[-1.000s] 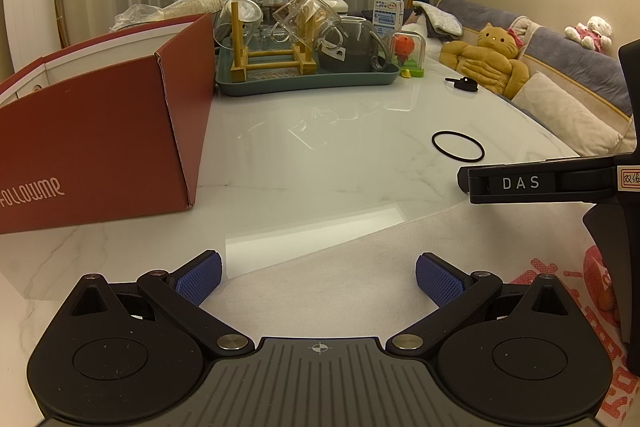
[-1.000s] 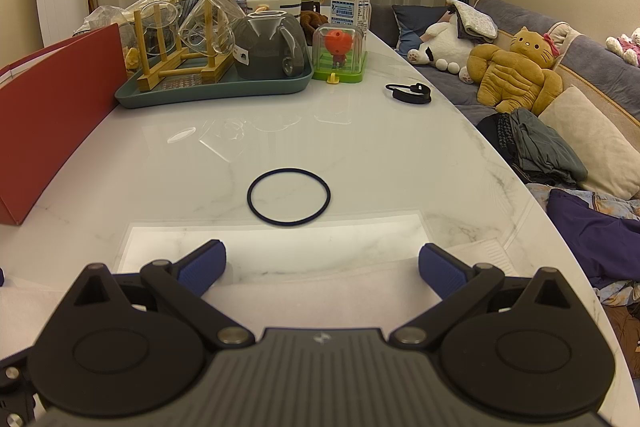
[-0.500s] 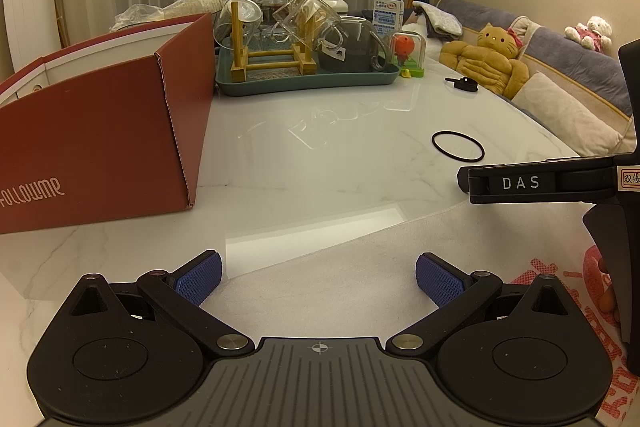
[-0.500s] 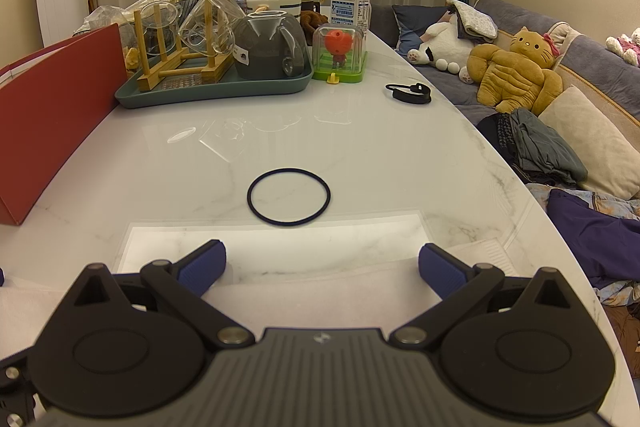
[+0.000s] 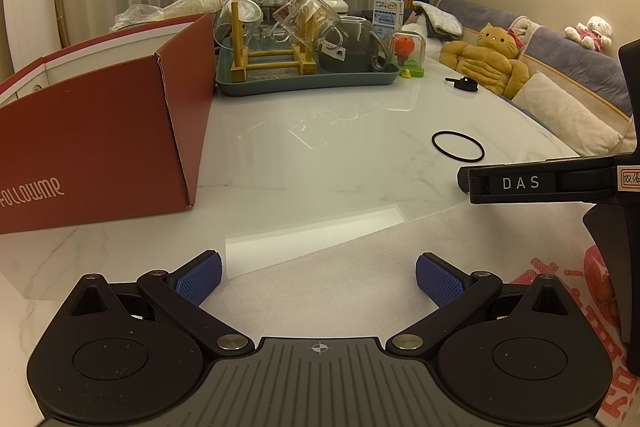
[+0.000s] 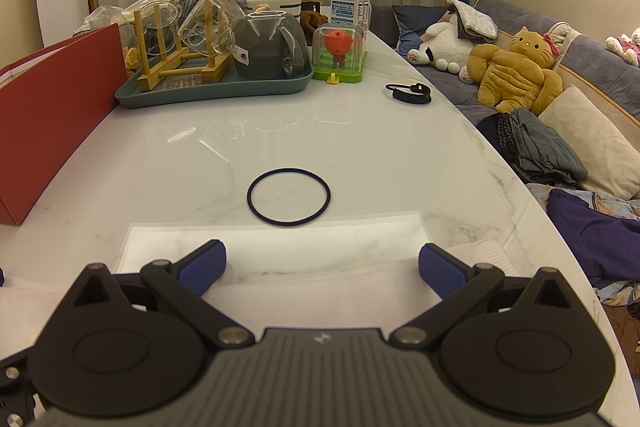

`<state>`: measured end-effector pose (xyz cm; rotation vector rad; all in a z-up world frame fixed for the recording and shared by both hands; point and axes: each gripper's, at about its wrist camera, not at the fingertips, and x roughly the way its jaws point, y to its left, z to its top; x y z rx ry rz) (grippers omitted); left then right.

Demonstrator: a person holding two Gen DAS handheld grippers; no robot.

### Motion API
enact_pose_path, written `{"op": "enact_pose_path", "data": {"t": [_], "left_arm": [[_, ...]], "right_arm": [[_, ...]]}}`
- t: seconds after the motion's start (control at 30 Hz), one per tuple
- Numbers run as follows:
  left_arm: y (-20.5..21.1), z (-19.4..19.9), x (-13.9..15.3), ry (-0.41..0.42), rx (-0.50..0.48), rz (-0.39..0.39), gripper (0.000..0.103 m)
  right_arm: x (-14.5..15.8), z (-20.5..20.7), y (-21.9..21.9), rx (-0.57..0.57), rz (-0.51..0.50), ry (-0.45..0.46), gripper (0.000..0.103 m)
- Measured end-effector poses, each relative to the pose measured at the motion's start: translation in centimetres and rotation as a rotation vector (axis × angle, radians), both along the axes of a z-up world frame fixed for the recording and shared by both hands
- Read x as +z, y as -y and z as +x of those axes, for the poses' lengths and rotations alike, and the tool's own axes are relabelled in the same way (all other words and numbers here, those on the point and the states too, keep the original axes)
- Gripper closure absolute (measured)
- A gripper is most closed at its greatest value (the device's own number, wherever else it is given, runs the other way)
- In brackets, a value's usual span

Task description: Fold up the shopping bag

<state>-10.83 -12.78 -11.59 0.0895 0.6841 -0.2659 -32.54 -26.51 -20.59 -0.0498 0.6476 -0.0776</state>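
A white fabric shopping bag with red print at its right side lies flat on the marble table at the near edge. My left gripper hovers open just above its far edge, nothing between the blue pads. The bag also spreads under my right gripper, which stands open with empty jaws. The right gripper's black body, marked DAS, shows at the right in the left wrist view.
A red cardboard box stands at the left. A green tray with glassware sits at the back, beside a toy dome and a milk carton. A black rubber ring lies ahead; a sofa runs along the right.
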Motion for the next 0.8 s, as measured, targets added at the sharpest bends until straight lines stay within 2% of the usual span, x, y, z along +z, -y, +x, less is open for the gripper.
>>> {"op": "enact_pose_path", "data": {"t": [0.57,0.63,0.67,0.73,0.8], "left_arm": [[0.1,0.5,0.1,-0.013,-0.001,0.003,0.000],[-0.3,0.7,1.3,-0.045,0.019,0.022,0.000],[-0.7,0.4,2.2,-0.041,0.037,0.023,0.000],[-1.9,-0.8,4.4,-0.006,0.080,0.012,0.000],[-3.1,-2.0,6.2,-0.023,0.089,-0.021,0.000]], "right_arm": [[0.2,0.4,0.0,0.009,-0.006,-0.018,0.000],[1.2,0.5,0.1,0.032,-0.017,-0.061,0.000],[2.0,0.1,0.4,0.032,-0.014,-0.055,0.000],[3.6,-1.1,1.3,0.008,-0.003,-0.023,0.000],[4.8,-2.5,2.4,0.003,0.026,-0.048,0.000]]}}
